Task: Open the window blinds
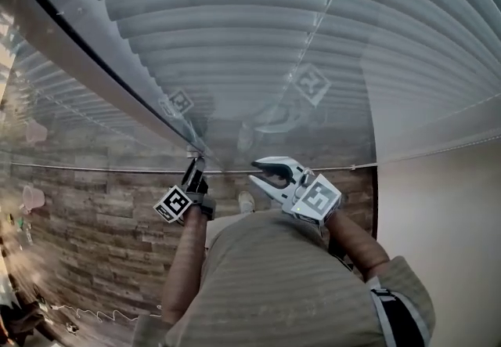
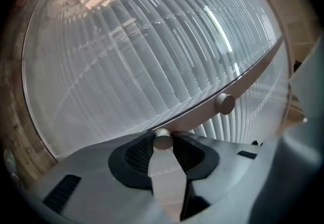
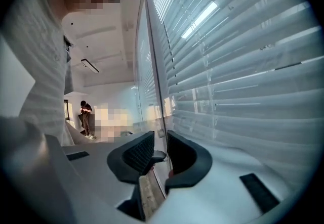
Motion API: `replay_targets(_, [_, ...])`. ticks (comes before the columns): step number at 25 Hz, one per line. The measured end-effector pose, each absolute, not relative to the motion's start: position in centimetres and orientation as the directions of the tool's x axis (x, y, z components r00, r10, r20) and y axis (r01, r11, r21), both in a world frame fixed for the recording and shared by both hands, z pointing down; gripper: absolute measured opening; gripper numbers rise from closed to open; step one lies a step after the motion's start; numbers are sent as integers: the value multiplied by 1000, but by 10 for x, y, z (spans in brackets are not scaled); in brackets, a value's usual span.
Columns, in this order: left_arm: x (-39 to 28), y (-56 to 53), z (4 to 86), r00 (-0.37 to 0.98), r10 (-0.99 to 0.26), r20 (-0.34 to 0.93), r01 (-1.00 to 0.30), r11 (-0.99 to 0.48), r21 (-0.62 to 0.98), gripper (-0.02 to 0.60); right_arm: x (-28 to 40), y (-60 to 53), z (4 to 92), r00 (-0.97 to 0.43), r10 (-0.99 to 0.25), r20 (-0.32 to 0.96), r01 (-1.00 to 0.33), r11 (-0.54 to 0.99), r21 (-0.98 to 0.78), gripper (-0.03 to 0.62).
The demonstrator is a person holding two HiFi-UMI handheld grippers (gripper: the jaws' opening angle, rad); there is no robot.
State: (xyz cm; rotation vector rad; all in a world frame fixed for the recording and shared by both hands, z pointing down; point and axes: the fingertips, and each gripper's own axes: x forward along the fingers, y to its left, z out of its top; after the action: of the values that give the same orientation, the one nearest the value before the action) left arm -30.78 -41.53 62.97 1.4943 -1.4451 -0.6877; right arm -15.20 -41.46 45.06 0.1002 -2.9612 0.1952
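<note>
White slatted blinds (image 1: 258,40) hang shut behind a glass pane. A pale frame rail (image 2: 243,84) runs across the glass and carries two small round knobs. My left gripper (image 2: 163,139) is shut on the nearer knob (image 2: 162,141), its black pads pressed on both sides. In the head view my left gripper (image 1: 193,173) reaches up to the rail (image 1: 94,63) at centre left. My right gripper (image 1: 254,169) hovers just right of it, by the glass, jaws drawn together and holding nothing. In the right gripper view my right gripper (image 3: 161,142) points along the pane's edge, with the blinds (image 3: 243,66) at right.
The second knob (image 2: 225,103) sits free further along the rail. A plain white wall (image 1: 446,212) borders the blinds on the right. Wood-plank floor (image 1: 86,228) lies below. A person (image 3: 86,117) stands far off in the room at the left.
</note>
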Motion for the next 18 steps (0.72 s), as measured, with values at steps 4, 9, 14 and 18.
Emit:
replay_targets(4, [-299, -416, 631, 171, -976, 136, -302, 79, 950, 135, -139, -422, 453, -977, -87, 193, -112, 986, -123, 80])
replay_targets(9, [-299, -416, 639, 173, -979, 108, -131, 86, 988, 135, -135, -422, 456, -980, -86, 182, -111, 985, -132, 80])
replay_targets(14, [-296, -415, 640, 150, -986, 77, 24, 82, 996, 135, -130, -420, 453, -978, -79, 192, -105, 986, -127, 80])
replay_targets(18, [-298, -415, 638, 133, -989, 57, 35, 62, 997, 135, -130, -420, 450, -975, -93, 200, -113, 989, -91, 80])
